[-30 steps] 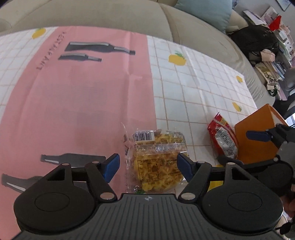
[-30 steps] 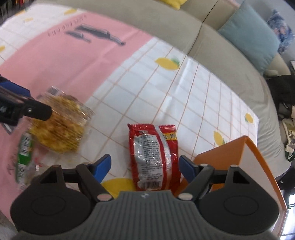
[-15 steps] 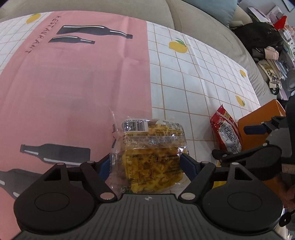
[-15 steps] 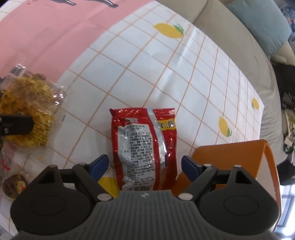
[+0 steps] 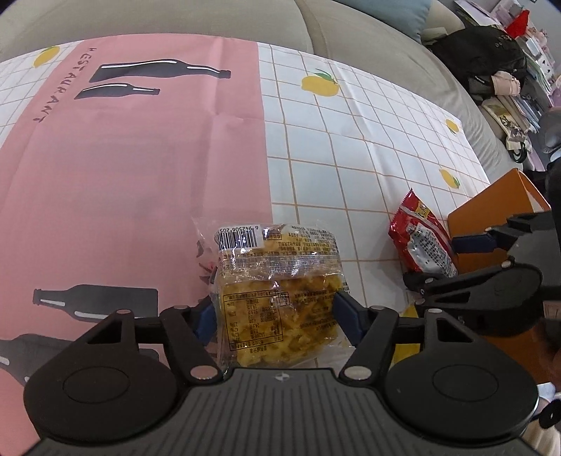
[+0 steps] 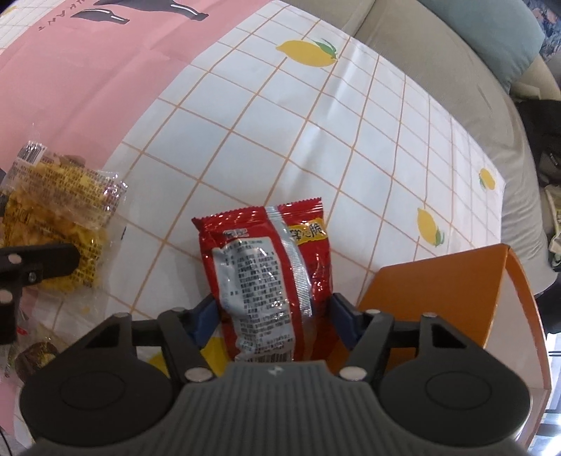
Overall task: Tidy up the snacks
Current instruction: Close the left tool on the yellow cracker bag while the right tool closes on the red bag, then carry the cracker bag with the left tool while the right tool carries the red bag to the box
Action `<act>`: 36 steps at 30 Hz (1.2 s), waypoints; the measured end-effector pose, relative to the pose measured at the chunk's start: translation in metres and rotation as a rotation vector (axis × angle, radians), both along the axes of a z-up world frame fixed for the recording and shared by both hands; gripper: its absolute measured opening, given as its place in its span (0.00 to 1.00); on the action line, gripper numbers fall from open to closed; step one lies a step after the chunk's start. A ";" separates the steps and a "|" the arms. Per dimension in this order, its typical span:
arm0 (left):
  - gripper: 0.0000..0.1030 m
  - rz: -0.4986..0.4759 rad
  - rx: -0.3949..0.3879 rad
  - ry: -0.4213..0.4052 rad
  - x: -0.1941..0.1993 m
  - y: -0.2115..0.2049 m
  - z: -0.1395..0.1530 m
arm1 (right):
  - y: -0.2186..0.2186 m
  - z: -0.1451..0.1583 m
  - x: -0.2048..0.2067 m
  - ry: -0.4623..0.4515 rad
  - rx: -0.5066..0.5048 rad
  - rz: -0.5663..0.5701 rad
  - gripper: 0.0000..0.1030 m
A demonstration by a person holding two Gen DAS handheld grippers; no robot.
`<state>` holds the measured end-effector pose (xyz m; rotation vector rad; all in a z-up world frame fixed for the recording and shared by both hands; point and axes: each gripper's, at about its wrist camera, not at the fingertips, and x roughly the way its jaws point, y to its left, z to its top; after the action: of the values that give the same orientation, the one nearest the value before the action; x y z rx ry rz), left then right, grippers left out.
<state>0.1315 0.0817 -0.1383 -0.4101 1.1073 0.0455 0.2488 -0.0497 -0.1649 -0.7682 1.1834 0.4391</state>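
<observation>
Two hand-held grippers point steeply down at a table, side by side. The left gripper (image 5: 275,317) has just been closing, and its blue pads now press on both sides of a clear packet of yellow snack (image 5: 278,280), which lies flat on the cloth where the pink panel meets the white grid. The right gripper (image 6: 275,315) has also just been closing; its pads sit tight against the sides of a red snack packet (image 6: 270,277), printed back facing up, resting on the white grid.

The near end of each packet is hidden under the gripper body. Just right of the red packet stands an orange box (image 6: 455,291) with a white inside, partly cut off by the frame. At the left edge of the right wrist view, a small round brown wrapped snack (image 6: 35,356) is hard to make out.

The tablecloth (image 5: 140,175) has a pink panel with black bottle shapes and the word RESTAURANT, and a white grid dotted with yellow lemons. Beyond it runs a beige sofa (image 6: 438,52) with a teal cushion (image 6: 491,31). Bags and papers (image 5: 498,66) clutter the far right.
</observation>
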 end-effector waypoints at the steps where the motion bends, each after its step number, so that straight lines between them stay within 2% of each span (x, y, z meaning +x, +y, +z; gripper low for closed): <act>1: 0.69 0.004 0.001 -0.002 -0.001 0.000 0.001 | -0.001 0.001 -0.002 -0.005 0.006 0.001 0.60; 4: 0.51 0.026 -0.007 -0.027 -0.004 0.001 0.008 | -0.005 0.009 -0.009 -0.014 0.040 -0.003 0.57; 6: 0.44 0.039 -0.017 -0.040 -0.005 0.002 0.013 | -0.009 0.016 -0.013 -0.011 0.084 -0.015 0.55; 14: 0.33 0.039 0.023 -0.094 -0.013 -0.007 0.032 | -0.024 0.050 -0.029 0.051 0.300 -0.110 0.52; 19: 0.30 0.007 0.087 -0.122 -0.018 -0.015 0.049 | -0.029 0.056 -0.043 0.097 0.386 -0.157 0.51; 22: 0.30 -0.033 0.109 -0.111 -0.020 -0.020 0.058 | -0.030 0.052 -0.047 0.130 0.420 -0.188 0.51; 26: 0.30 -0.052 0.016 -0.080 -0.022 -0.016 0.057 | -0.027 0.045 -0.052 0.166 0.449 -0.211 0.51; 29: 0.30 -0.021 -0.025 -0.051 -0.022 -0.010 0.047 | -0.022 0.040 -0.053 0.191 0.470 -0.215 0.51; 33: 0.30 0.036 -0.130 -0.037 -0.025 0.001 0.035 | -0.019 0.036 -0.054 0.200 0.475 -0.212 0.50; 36: 0.34 0.063 -0.178 -0.014 -0.024 0.006 0.027 | -0.021 0.032 -0.052 0.216 0.486 -0.220 0.50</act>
<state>0.1074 0.0877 -0.1111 -0.6041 1.0879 -0.0004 0.1967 -0.0707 -0.1329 -0.1717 1.2769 0.6060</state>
